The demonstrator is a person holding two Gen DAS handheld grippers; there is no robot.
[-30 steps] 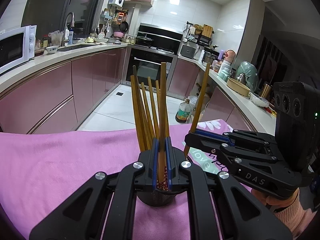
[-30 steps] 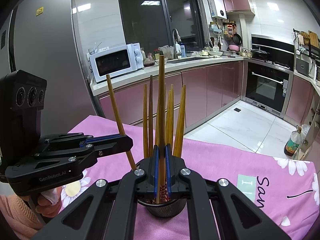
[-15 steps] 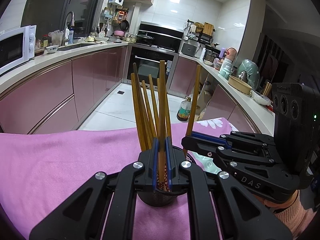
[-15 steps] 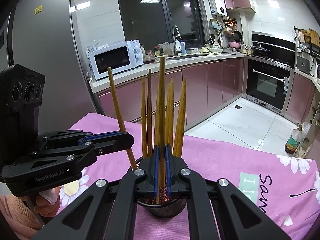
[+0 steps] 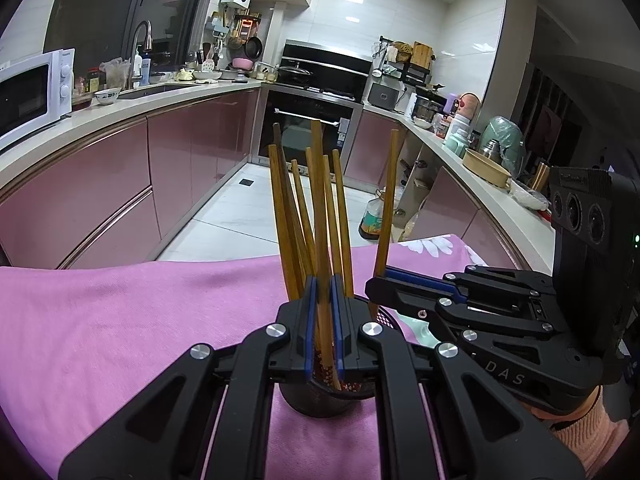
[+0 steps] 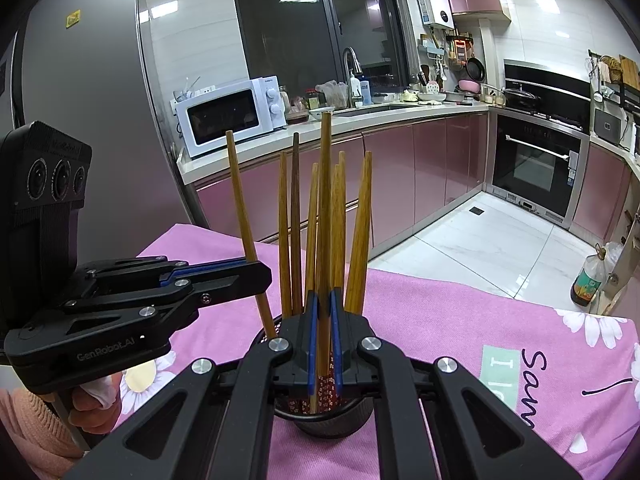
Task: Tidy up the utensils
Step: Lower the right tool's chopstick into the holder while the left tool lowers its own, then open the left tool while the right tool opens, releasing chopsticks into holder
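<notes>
left tool [image 5: 320,312], right tool [image 6: 322,320], each clamping a chopstick [image 5: 322,240]

A pink flowered cloth [image 6: 460,320] covers the table. At the far left a white microwave [image 6: 230,118] stands on the counter, near a sink tap [image 6: 352,68]. A black oven [image 6: 538,164] sits far right, and a bottle [image 6: 592,278] stands on the tiled floor [image 6: 500,248].
</notes>
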